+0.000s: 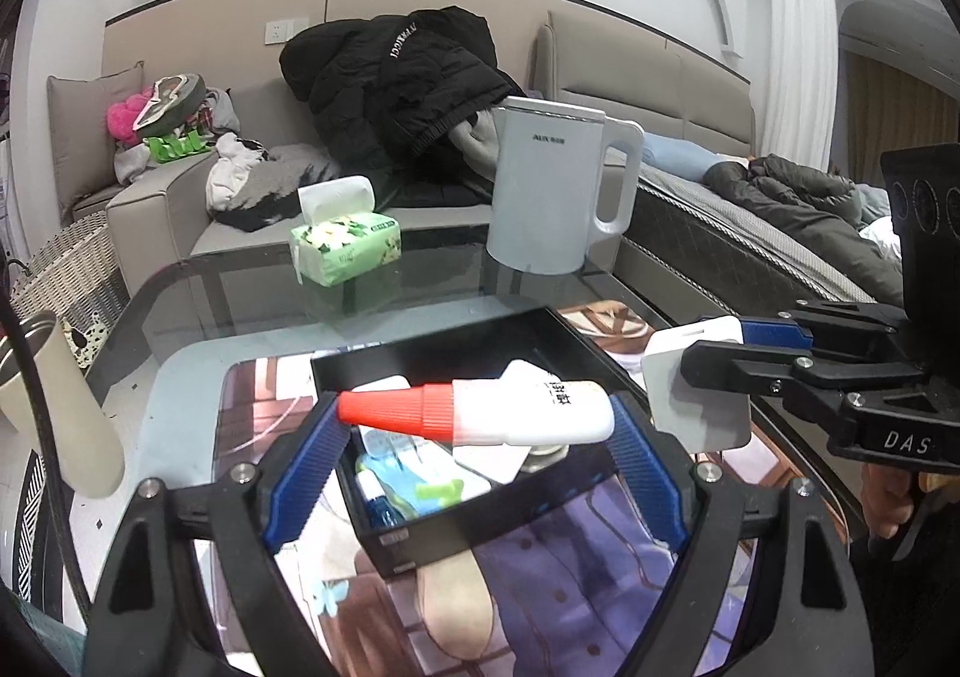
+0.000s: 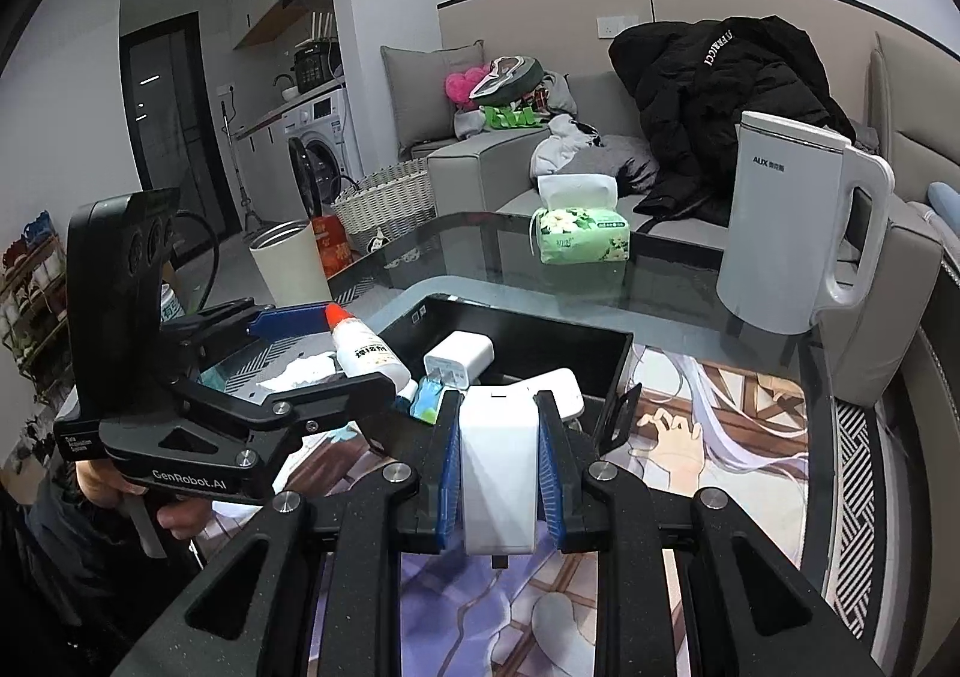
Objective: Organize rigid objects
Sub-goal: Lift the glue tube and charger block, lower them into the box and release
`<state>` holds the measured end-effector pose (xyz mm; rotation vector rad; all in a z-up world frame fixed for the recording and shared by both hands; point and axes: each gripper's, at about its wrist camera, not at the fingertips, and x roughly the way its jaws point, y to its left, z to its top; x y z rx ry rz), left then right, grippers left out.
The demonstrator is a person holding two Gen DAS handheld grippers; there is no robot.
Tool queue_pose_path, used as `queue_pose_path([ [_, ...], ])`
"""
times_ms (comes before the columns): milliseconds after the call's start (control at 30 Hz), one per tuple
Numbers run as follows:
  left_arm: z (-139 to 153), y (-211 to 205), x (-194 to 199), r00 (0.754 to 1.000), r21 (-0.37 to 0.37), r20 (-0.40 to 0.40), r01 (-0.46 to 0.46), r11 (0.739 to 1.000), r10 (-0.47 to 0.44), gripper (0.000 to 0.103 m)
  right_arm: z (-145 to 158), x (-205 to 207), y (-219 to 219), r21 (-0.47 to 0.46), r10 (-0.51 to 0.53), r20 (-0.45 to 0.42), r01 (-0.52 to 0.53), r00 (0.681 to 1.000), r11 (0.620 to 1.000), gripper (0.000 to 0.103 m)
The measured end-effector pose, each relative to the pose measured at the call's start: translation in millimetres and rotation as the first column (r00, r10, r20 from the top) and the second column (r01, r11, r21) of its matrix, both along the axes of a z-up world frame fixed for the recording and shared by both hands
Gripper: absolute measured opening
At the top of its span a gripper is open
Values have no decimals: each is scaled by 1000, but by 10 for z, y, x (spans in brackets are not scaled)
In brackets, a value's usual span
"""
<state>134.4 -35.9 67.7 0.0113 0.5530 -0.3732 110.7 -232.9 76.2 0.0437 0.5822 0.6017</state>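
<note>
Glue bottle (image 1: 510, 413): white smooth plastic body, ribbed orange conical cap. Long axis roughly horizontal, crosswise between the left tool (image 1: 474, 425) fingers, cap pointing to the tool's left. Left tool closed partway on it, blue ribbed pads (image 1: 306, 473) against both ends, held over the black tray (image 1: 420, 542).

Right tool (image 2: 498, 461) clamped narrow on a white rounded-corner plastic box (image 2: 497, 467), flat faces against the blue pads, long axis running forward along the fingers, just at the tray's near-right edge.

Tray: black, rectangular, rigid walls, sits on the counter (image 2: 690, 317). Inside: a white charger plug (image 2: 459, 359) with prongs towards the camera, a flat white slab-shaped device (image 2: 564, 392), a blue and green packaged item (image 1: 414, 488), details unclear.

Counter: dark glass top, glossy, printed anime mat (image 2: 720, 437) under the tray. Further back: green soft tissue pack (image 2: 582, 236), white matte electric kettle (image 2: 786, 233) upright with handle to the right, cream steel-lined tumbler (image 2: 291, 263) at the left edge.
</note>
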Motion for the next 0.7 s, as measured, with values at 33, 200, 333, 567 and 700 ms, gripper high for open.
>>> queue_pose_path([
  [33,5,2,28,1000,1,3,-6,1000,6,86,21,29,13,3,-4,4,4,1000,1000,22],
  [200,-31,17,151,999,17,5,-38,999,38,86,83,173,81,16,-16,18,16,1000,1000,22],
  [333,-40,24,212,998,24,17,-58,998,57,86,66,285,147,13,-21,15,21,1000,1000,22],
  [567,-79,24,330,996,42,34,-80,996,78,86,23,430,204,9,-35,15,34,999,999,22],
  [700,-135,5,401,996,62,29,-86,994,85,86,-32,518,224,8,-44,3,44,999,999,22],
])
